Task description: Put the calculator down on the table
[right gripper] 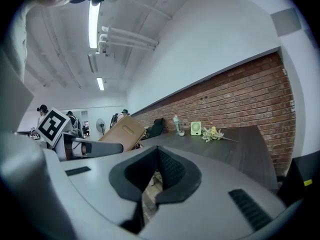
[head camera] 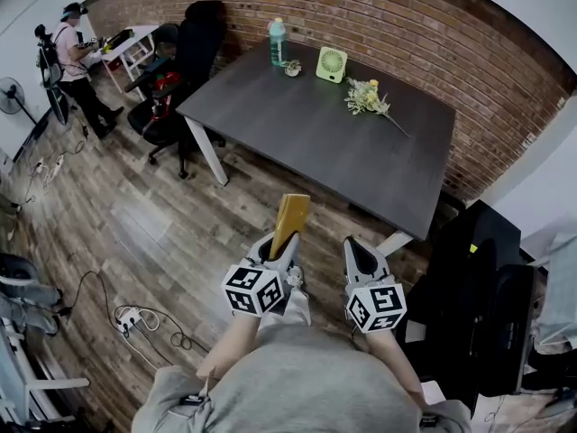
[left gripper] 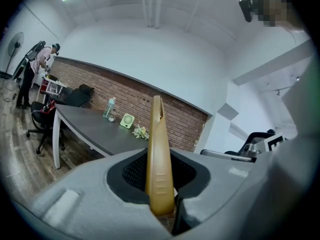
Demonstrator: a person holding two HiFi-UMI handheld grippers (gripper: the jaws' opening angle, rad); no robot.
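A flat tan calculator (head camera: 291, 219) stands on edge between the jaws of my left gripper (head camera: 281, 246), which is shut on its lower end. In the left gripper view the calculator (left gripper: 158, 154) rises edge-on from the pads (left gripper: 131, 171), with the dark table (left gripper: 95, 129) farther ahead. My right gripper (head camera: 359, 253) is level beside the left one, shut with nothing in it; its fingertips (right gripper: 159, 154) meet. The right gripper view also shows the calculator (right gripper: 122, 131) to its left. Both grippers hover over the wood floor, short of the table's (head camera: 297, 142) near edge.
On the table's far side stand a teal bottle (head camera: 278, 41), a small green fan (head camera: 331, 64) and a flower sprig (head camera: 368, 97). Black office chairs (head camera: 176, 70) stand at its left end, another black chair (head camera: 478, 287) to my right. Cables (head camera: 135, 318) lie on the floor. A person (head camera: 74, 61) stands far left.
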